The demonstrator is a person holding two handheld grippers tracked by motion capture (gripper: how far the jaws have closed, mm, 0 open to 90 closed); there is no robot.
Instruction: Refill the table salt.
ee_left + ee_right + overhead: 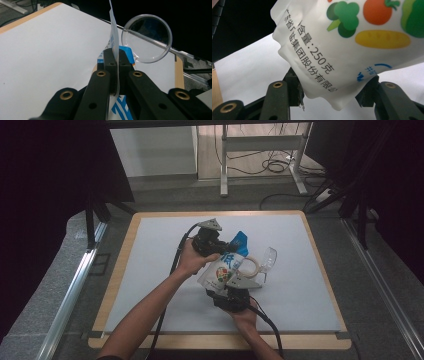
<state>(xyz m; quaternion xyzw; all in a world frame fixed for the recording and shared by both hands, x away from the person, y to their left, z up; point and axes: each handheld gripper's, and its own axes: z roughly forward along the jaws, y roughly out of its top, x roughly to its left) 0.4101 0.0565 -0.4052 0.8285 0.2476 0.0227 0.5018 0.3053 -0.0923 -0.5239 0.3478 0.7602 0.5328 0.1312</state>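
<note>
A white plastic bag (225,267) printed with vegetables and blue lettering is held up over the middle of the white table top (150,270). My left gripper (220,245) is shut on the thin top edge of the bag (113,37), its jaws (115,53) pressed flat together on the film. From the near side, my right gripper (228,282) is shut on the bottom end of the bag (352,37), with the pads of the gripper (332,87) against both sides of it. A clear plastic cup (268,258) sits just right of the bag, its round mouth (147,37) facing the left gripper.
A pale ring (250,265) lies between the bag and the cup; what it is I cannot tell. The white top has a wooden border (320,265). Black curtains hang at both sides, and desk legs and cables (272,165) are on the floor beyond.
</note>
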